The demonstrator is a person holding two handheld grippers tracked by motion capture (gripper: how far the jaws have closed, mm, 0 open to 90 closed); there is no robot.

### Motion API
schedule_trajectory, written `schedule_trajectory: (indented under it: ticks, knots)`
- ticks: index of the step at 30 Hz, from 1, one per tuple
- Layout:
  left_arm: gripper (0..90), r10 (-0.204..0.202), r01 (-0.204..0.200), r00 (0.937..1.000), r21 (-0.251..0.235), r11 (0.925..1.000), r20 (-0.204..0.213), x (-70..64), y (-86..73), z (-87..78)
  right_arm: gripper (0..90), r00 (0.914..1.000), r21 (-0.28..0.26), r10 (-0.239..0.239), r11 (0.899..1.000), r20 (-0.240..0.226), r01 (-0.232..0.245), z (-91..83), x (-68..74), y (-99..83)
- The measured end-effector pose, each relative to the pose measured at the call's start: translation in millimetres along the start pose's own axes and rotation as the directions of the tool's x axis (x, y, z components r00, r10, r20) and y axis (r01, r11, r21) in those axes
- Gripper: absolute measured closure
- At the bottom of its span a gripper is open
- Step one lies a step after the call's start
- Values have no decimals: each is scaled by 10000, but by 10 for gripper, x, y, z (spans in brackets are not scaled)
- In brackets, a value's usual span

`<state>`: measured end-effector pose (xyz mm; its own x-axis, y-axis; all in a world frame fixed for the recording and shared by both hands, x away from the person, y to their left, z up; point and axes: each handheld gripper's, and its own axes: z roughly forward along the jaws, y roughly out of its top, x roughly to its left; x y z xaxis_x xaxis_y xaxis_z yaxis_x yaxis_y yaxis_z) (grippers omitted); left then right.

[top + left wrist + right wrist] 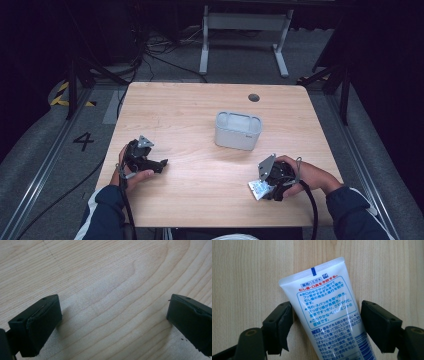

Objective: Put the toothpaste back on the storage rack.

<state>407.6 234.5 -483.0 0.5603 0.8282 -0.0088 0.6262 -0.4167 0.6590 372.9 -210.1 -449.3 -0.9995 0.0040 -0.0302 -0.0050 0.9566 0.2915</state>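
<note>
A white toothpaste tube [324, 302] with blue and red Japanese print lies flat on the wooden table [249, 270], crimped end pointing away. My right gripper [328, 311] is open and straddles the tube, one jaw on each side with narrow gaps. In the high view the tube [256, 190] pokes out from the right gripper [265, 187] near the front right of the table. My left gripper [113, 307] is open over bare wood with nothing between its jaws. It rests at the front left [159, 164].
A light grey rectangular container [238, 130] stands in the middle of the table [190, 105], its open top facing up. A dark round hole [254, 97] marks the far side. Cables trail off the front edge.
</note>
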Motion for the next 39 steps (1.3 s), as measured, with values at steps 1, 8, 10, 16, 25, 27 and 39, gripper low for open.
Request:
schedule_trajectory:
  ticks: [1, 8, 10, 16, 25, 27, 39]
  knots:
    - [1, -4, 4, 10000, 6, 10000, 2, 0, 0, 0, 312, 10000, -60, 36, 10000, 40, -36, -2, -3, 4]
    - [1, 22, -22, 10000, -16, 10000, 0, 1, 0, 1, 419, 9998, -197, 187, 9996, 10, -187, -13, -5, 26]
    - [1, 24, -24, 10000, 12, 10000, 12, 1, -1, -2, 438, 9998, -270, 169, 9995, 54, -167, -9, 0, 27]
    - [2, 30, -30, 10000, -26, 10000, 42, 2, -8, -1, 491, 9995, -339, 248, 9991, 191, -242, -25, 24, 17]
    - [2, 17, -17, 10000, -30, 10000, 39, 2, -11, -3, 596, 9967, -1038, 629, 9930, 515, -573, -107, 43, -66]
    - [1, 39, -39, 10000, -24, 10000, 34, 3, -11, -4, 603, 9975, -1196, 605, 9913, 365, -558, -120, 31, -87]
    - [2, -26, 27, 10000, -64, 10000, 83, -2, -19, -6, 638, 9863, -2914, 1598, 9462, 415, -1410, -345, -50, -232]
